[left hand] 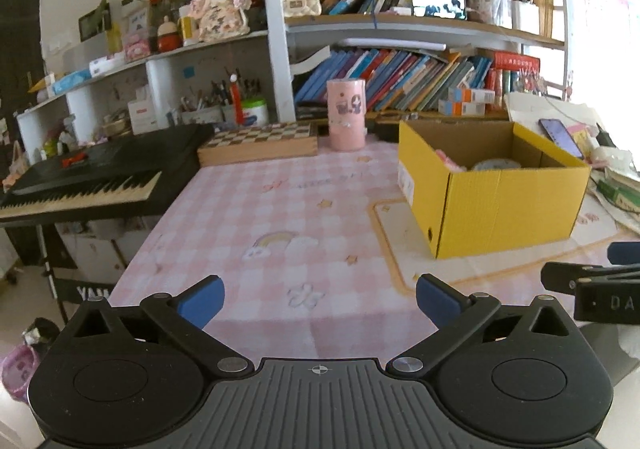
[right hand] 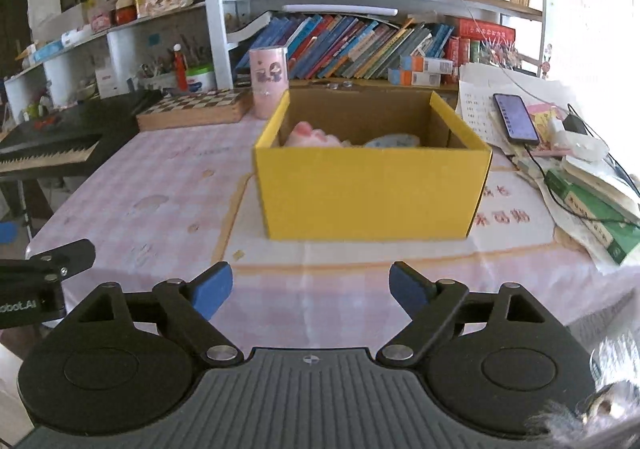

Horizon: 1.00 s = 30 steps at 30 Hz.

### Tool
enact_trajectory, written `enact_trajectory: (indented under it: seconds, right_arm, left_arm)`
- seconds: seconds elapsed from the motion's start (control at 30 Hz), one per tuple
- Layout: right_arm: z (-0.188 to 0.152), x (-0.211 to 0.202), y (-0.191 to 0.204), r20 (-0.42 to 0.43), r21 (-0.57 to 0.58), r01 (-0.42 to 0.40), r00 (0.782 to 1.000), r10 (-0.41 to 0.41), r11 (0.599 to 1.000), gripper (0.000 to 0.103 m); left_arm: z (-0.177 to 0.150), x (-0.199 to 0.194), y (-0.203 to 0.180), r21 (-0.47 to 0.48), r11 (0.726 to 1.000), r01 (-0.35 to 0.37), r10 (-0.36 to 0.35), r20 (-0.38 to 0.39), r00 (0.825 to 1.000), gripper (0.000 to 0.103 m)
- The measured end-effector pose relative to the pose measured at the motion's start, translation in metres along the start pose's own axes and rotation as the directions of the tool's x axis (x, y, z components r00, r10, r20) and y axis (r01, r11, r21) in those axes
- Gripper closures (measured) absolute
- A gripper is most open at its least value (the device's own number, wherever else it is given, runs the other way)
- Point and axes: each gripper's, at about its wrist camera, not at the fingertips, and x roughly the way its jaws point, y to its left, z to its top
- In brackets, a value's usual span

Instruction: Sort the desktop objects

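Grippers, left (left hand: 320, 299) and right (right hand: 311, 287), jaws spread wide and holding nothing, above pink-checked table (left hand: 260, 217), yellow cardboard box (right hand: 372, 193) ahead, pink cylindrical container (left hand: 346, 114) behind.

A black piano keyboard (left hand: 80, 177) is sitting left of the table. A checkered game board (left hand: 260, 139) is lying by books (left hand: 400, 79). A phone (right hand: 516, 117) is glowing on papers.

box (right hand: 372, 197) showing yellow outside, brown inside; tabletop (left hand: 256, 209) wearing pink-white check cloth; cup (left hand: 346, 114) showing pink; chessboard (left hand: 260, 137) showing brown-cream checks; tool fingertips (right hand: 212, 289) showing blue.
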Motion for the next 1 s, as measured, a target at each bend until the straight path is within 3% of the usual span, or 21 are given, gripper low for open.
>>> enact_trajectory:
  seconds: [0.47, 1.0]
  right_arm:
    - [-0.038, -0.031, 0.039, -0.031, 0.047, 0.031, 0.999, -0.03, 0.998, 0.009]
    - [-0.051, -0.045, 0.064, -0.021, 0.02, 0.048, 0.999, -0.048, 0.999, 0.004]
  left_arm:
    - [-0.028, -0.027, 0.028, 0.054, 0.998, 0.022, -0.02, -0.037, 0.999, 0.0]
    - [-0.043, -0.033, 0.045, 0.055, 0.998, 0.034, -0.031, -0.05, 0.998, 0.0]
